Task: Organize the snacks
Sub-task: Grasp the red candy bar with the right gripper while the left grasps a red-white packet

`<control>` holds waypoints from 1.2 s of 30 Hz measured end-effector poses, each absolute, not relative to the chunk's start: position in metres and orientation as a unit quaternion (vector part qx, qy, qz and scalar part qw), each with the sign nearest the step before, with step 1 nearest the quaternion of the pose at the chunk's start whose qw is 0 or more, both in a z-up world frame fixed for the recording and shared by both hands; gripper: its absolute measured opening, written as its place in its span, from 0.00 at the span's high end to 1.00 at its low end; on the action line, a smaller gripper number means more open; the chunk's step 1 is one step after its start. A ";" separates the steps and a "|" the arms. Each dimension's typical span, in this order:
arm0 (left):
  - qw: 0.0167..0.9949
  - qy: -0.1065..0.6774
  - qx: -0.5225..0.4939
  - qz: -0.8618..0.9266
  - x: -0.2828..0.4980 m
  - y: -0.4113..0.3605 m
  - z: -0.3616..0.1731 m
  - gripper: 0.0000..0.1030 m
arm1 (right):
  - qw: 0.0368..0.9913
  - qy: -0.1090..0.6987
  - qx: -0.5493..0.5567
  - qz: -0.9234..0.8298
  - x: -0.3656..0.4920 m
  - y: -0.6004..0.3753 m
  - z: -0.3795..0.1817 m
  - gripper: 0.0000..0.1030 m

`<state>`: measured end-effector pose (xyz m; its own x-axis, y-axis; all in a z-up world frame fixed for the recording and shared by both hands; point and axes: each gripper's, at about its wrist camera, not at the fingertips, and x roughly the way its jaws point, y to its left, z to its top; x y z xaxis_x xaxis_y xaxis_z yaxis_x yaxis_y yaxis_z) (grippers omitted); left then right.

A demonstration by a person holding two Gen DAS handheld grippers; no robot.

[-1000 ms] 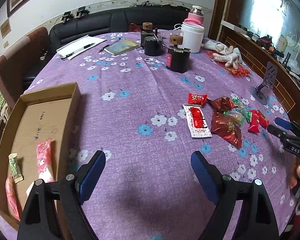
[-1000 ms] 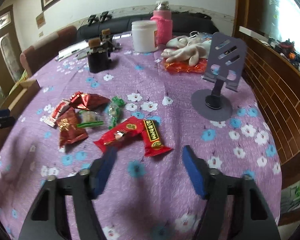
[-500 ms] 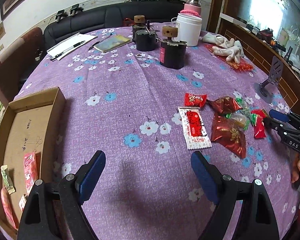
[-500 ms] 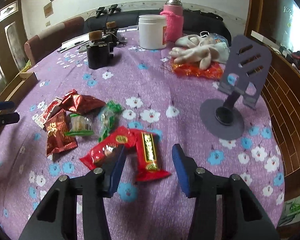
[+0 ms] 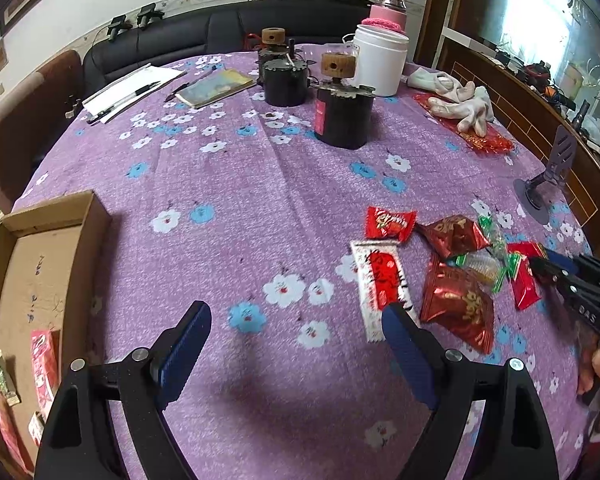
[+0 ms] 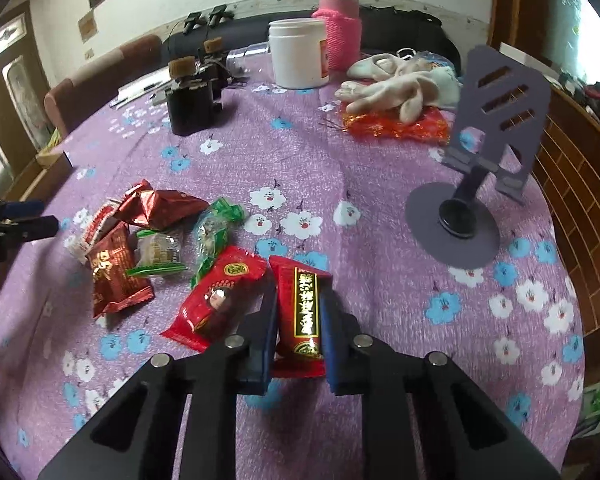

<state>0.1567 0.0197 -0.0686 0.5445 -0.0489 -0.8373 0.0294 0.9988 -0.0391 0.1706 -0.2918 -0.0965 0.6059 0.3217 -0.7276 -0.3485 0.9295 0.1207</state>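
Left wrist view
Left gripper (image 5: 296, 330): fingers wide apart, holding nothing, above the purple cloth (image 5: 260, 184).
Box (image 5: 40, 264): at the left edge, a few snacks inside.
Snack pile (image 5: 448, 264): right, near the right gripper (image 5: 556, 270).

Right wrist view
Right gripper (image 6: 298, 332): clamped on the red bar (image 6: 304, 308).
Bar axis: lengthwise between the fingers, pointing away from the camera.
Room: stand (image 6: 476, 184) right, gloves (image 6: 396, 84) beyond.
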 end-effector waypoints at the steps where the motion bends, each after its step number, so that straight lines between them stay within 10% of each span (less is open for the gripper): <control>1: 0.879 0.476 -0.011 -0.024 0.159 0.017 -0.069 0.13 | 0.896 0.402 -0.008 0.189 0.168 -0.294 -0.096 0.82; 22: 0.867 0.498 0.009 -0.014 0.196 -0.025 -0.103 0.09 | 0.900 0.367 0.045 0.233 0.105 -0.293 -0.065 0.82; 25: 0.872 0.488 0.024 -0.010 0.193 -0.027 -0.100 0.31 | 0.899 0.365 0.050 0.237 0.098 -0.291 -0.064 0.82; 27: 0.872 0.488 0.024 -0.016 0.190 -0.028 -0.097 0.69 | 0.898 0.365 0.055 0.238 0.097 -0.289 -0.065 0.82; 36: 0.875 0.484 0.020 -0.024 0.173 -0.018 -0.091 0.71 | 0.898 0.357 0.065 0.248 0.087 -0.279 -0.059 0.82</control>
<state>0.1730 -0.0179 -0.0910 0.5304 -0.0220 -0.8475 0.0610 0.9981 0.0124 0.0874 -0.2790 -0.0593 0.6222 0.4919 -0.6090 -0.3992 0.8685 0.2937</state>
